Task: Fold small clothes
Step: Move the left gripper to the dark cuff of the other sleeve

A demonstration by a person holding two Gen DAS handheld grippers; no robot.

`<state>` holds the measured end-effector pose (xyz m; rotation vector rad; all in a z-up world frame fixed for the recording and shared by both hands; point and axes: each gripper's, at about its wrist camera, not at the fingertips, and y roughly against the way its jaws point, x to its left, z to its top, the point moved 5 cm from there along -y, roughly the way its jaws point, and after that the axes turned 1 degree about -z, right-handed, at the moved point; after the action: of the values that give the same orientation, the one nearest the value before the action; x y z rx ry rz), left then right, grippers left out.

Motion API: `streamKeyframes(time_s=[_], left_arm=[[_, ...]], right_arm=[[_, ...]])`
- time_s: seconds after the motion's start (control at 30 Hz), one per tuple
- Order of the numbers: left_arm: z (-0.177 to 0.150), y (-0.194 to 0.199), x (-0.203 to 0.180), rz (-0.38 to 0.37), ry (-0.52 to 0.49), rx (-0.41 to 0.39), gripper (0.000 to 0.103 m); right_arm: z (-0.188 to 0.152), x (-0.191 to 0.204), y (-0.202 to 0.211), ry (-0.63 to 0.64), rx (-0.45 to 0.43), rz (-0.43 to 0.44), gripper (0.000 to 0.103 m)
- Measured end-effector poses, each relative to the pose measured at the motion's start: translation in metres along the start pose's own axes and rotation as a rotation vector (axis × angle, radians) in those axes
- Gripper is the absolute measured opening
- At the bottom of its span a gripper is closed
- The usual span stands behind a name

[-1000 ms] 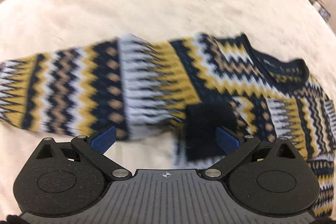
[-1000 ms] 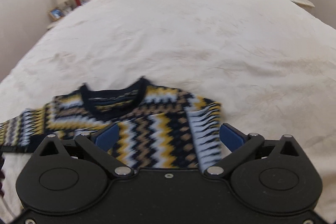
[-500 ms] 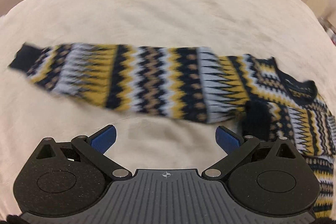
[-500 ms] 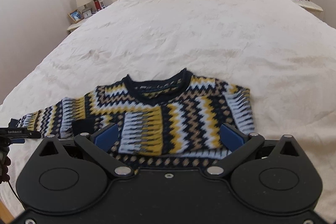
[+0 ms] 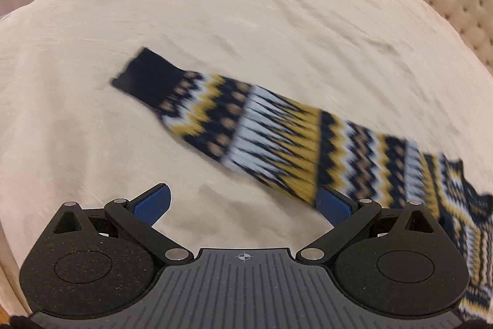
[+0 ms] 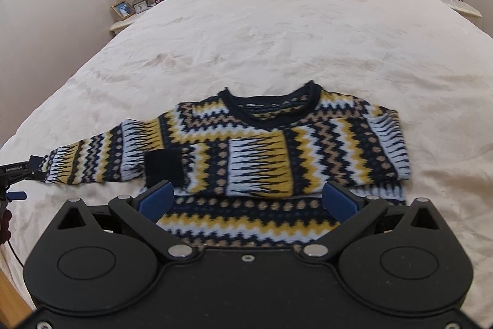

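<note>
both claws are hovering wide open, gripping nothing: left claw above the outstretched sleeve, right claw over the zigzag knit sweater lying flat on the cream bed.

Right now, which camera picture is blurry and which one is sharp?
Left wrist view: the navy, yellow and white zigzag knit sweater is motion-smeared, while the left hand-held gripper is crisp. Right wrist view: sweater sharp, fisheye bending the cream bedspread.

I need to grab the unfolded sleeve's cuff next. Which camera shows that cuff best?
The left wrist view: the dark cuff lies whole, though blurred, ahead of the open left gripper. The right wrist view shows only its sliver at the left edge.
</note>
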<state>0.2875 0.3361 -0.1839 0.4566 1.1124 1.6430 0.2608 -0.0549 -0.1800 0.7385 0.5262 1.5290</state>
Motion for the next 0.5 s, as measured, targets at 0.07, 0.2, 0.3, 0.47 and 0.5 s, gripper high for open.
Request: streamKeyframes(time_s=[0.07, 0.2, 0.3, 0.47, 0.5], left_arm=[[0.008, -0.004, 0.014, 0.003, 0.022, -0.002, 0.102], [0.022, -0.014, 0.037, -0.001, 0.076, -0.007, 0.102], [0.029, -0.027, 0.049, -0.015, 0.104, 0.002, 0.102], [0.037, -0.055, 0.059, -0.026, 0.094, 0.041, 0.102], [0.038, -0.06, 0.06, -0.026, 0.089, 0.048, 0.102]], right_arm=[[0.002, 0.011, -0.001, 0.004, -0.006, 0.003, 0.102], [0.005, 0.03, -0.001, 0.011, -0.007, 0.008, 0.102], [0.005, 0.041, -0.002, 0.021, -0.001, 0.003, 0.102], [0.004, 0.055, -0.003, 0.029, 0.022, -0.009, 0.102], [0.003, 0.057, -0.004, 0.03, 0.029, -0.013, 0.102]])
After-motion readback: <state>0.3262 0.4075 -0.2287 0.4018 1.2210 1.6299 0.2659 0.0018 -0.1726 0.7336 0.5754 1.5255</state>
